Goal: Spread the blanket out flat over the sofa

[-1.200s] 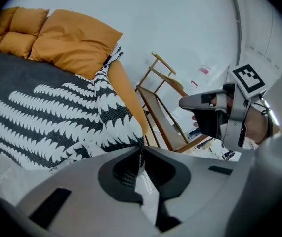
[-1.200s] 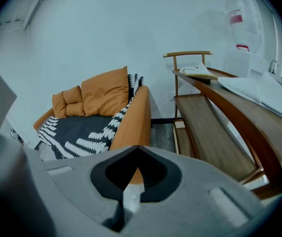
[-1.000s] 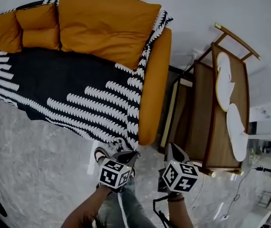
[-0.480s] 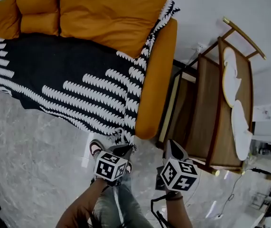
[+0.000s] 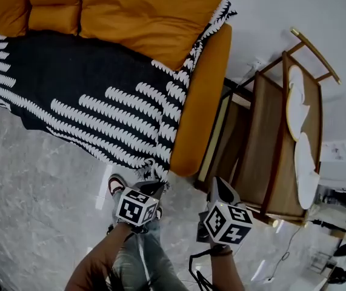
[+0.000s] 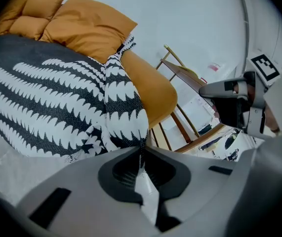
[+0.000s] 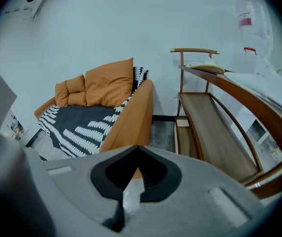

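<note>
The blanket point(image 5: 88, 96) lies over the sofa point(image 5: 204, 102), upper left. The left gripper point(image 5: 153, 182) pinches its low corner tight. The right gripper point(image 5: 219, 185), bottom middle, is closed on nothing. A wood rack point(image 5: 268, 144) stands just right of the sofa arm.

Qty: 1 sofa point(image 5: 202, 105), 1 blanket point(image 5: 82, 93), 3 cushions point(image 5: 142, 14), 2 tools point(image 5: 151, 185) point(image 5: 217, 185).
</note>
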Demonstrator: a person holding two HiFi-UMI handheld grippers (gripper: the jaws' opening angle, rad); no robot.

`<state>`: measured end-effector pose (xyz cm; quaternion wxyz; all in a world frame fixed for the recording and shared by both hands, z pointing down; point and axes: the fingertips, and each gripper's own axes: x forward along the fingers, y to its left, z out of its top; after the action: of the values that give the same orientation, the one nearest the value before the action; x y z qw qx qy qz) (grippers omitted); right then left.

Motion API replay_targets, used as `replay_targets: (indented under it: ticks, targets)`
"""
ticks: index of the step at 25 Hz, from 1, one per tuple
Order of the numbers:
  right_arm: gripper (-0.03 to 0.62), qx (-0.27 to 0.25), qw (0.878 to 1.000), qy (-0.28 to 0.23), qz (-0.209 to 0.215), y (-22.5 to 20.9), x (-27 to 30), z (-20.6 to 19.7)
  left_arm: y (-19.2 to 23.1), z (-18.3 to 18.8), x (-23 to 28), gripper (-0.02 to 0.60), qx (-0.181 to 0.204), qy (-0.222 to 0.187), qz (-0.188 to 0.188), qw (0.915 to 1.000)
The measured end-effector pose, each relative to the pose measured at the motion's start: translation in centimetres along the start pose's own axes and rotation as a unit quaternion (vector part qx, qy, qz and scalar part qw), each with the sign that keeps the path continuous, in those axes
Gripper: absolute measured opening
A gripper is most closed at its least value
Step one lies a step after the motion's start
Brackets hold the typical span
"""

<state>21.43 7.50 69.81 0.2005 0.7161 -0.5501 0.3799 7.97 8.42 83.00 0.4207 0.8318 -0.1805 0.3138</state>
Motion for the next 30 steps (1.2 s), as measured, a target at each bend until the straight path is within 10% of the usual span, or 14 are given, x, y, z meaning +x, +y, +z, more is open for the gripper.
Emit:
replay_targets:
  ticks: [11, 14, 30]
  targets:
    - [0.005, -0.005, 1.0, -0.001, 0.004, 0.1, -0.6, 0.7, -0.8, 0.2, -0.3, 0.019, 0.01, 0.007, -0.016, 0.9998]
    - [0.005, -0.006, 1.0, -0.005, -0.001, 0.2, -0.8, 0.8, -0.5, -0.1, -0.3, 0.1, 0.011, 0.015, -0.023, 0.9996]
    - [0.005, -0.004, 1.0, -0.001, 0.018, 1.4, -3.6, 5.8, -1.4, 3.6, -6.8, 0.149, -0.006, 0.007, 0.032, 0.9994]
